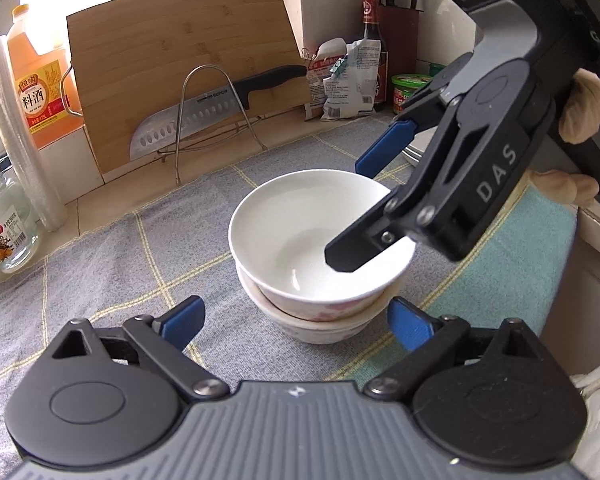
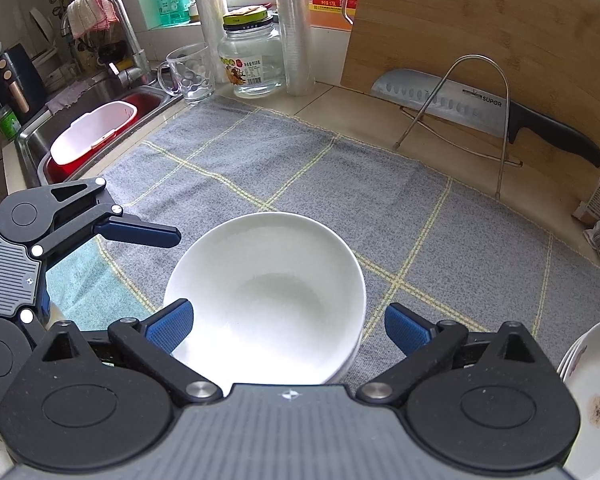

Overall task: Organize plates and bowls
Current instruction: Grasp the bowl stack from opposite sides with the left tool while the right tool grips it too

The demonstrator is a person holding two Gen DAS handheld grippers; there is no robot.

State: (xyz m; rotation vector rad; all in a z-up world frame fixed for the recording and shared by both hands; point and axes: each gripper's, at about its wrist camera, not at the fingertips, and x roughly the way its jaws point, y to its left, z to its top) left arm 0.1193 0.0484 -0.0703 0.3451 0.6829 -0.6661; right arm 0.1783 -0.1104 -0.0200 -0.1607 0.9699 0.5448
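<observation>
Bowl stack (image 2: 266, 300) directly below wide-open right gripper (image 2: 289, 330), untouched

The stacked bowls (image 2: 266, 300) sit mid-cloth. Beyond them, open grey cloth (image 2: 300, 168) extends to the knife stand (image 2: 460, 120) and cutting board (image 2: 480, 32). Left of the bowls stands the left gripper (image 2: 140, 236); right of them, stacked plates (image 2: 592, 392).

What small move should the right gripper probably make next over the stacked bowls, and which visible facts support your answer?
Probably lift the right gripper up and away. The white bowl already sits nested in the lower bowl on the grey cloth, and the jaws stand wide open with one finger over the rim, gripping nothing. More dishes wait at the right.
</observation>
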